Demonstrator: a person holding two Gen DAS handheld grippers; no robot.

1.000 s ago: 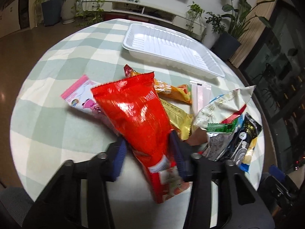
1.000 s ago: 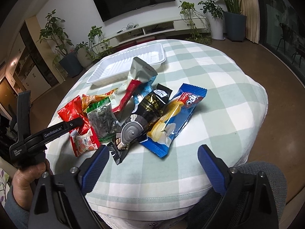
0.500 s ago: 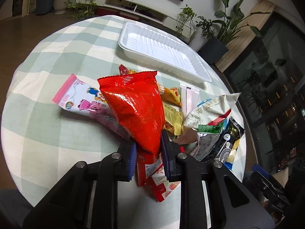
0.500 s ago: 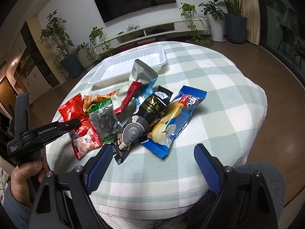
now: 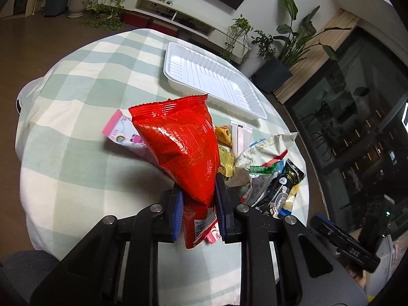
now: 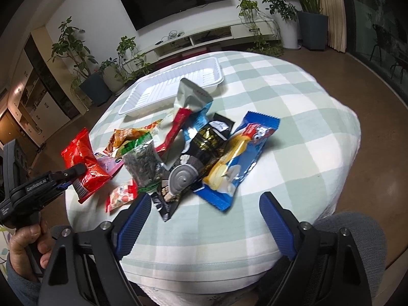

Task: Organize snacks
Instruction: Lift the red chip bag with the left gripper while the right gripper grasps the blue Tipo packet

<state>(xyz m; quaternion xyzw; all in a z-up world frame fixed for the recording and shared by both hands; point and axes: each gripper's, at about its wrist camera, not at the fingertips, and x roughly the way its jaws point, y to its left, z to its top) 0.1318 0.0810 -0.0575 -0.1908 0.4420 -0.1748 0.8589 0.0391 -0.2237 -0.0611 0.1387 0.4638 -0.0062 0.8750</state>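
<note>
My left gripper (image 5: 199, 204) is shut on a red snack bag (image 5: 181, 140) and holds it lifted above the table; it also shows in the right wrist view (image 6: 85, 162), held at the left by the left gripper (image 6: 74, 176). A white plastic tray (image 5: 211, 76) lies empty at the far side of the table, seen also in the right wrist view (image 6: 163, 89). A pile of snack packets (image 6: 191, 148) lies in the table's middle. My right gripper (image 6: 204, 219) is open and empty over the near table edge.
The round table has a green and white checked cloth (image 6: 293, 107). A pink packet (image 5: 122, 135) lies behind the red bag. A blue packet (image 6: 239, 163) and a black packet (image 6: 204, 148) lie at the pile's right. A small red-and-white packet (image 6: 121, 195) lies near the front edge. Potted plants and a TV stand are beyond.
My left gripper closed on the red bag and raised it off the pile, uncovering a small red-and-white packet. My right gripper stayed open and barely moved.
</note>
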